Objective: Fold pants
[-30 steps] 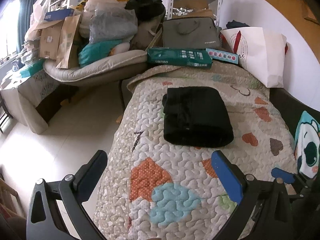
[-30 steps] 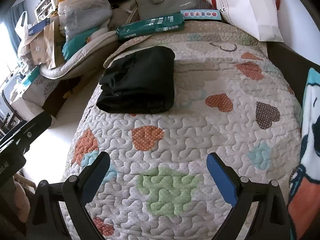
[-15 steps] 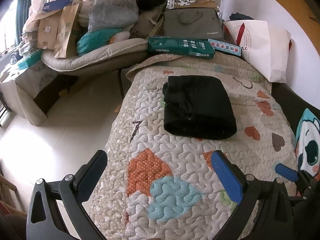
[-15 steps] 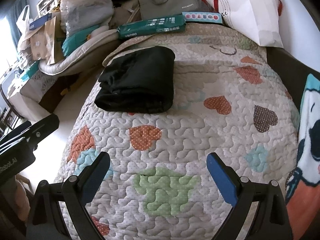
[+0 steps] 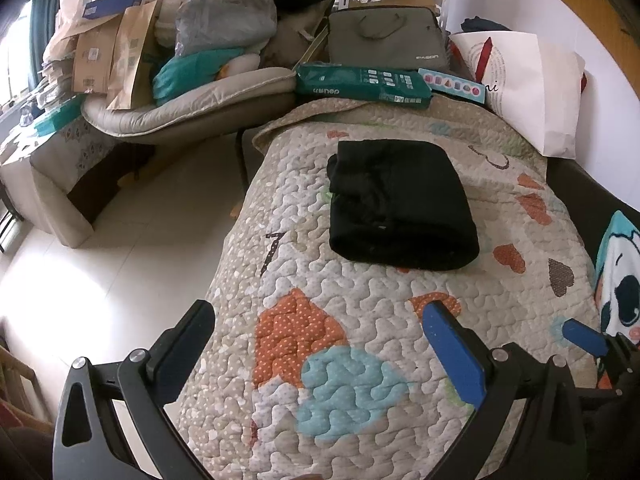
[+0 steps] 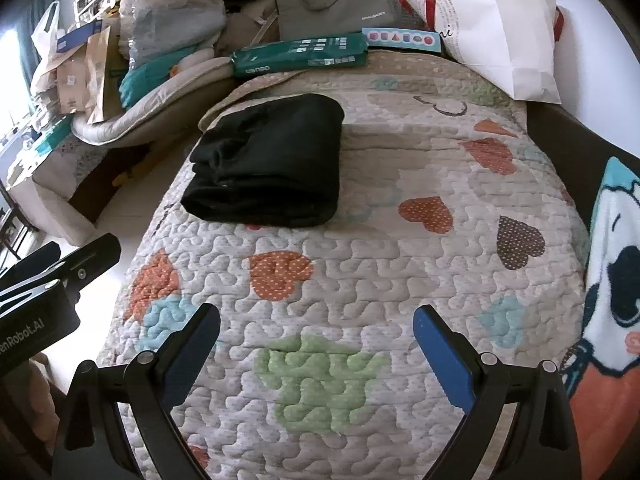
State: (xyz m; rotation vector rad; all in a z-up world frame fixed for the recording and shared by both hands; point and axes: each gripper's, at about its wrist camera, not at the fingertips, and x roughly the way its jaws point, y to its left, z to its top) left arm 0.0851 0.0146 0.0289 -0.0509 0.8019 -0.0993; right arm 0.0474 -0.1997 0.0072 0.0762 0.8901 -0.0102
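Observation:
Black pants (image 5: pixel 400 204) lie folded into a thick rectangle on the quilted bed cover (image 5: pixel 340 340); the right wrist view shows the same pants (image 6: pixel 272 164) toward the bed's left edge. My left gripper (image 5: pixel 320 344) hangs open over the near part of the bed, well short of the pants, nothing between its fingers. My right gripper (image 6: pixel 316 344) is also open and empty, back from the pants over the green patch. The right gripper's blue fingertip (image 5: pixel 584 336) shows at the left view's right edge, and the left gripper's body (image 6: pixel 48 292) at the right view's left edge.
A green package (image 5: pixel 364 84), a grey bag (image 5: pixel 388 40) and a white paper bag (image 5: pixel 532 88) crowd the bed's far end. A cartoon blanket (image 6: pixel 612 280) lies along the right. A cluttered lounger (image 5: pixel 180 100) stands left, beyond the pale floor (image 5: pixel 120 260).
Both grippers have drawn back and risen slightly, so the pants look farther away. The pants have not moved and both grippers stay open.

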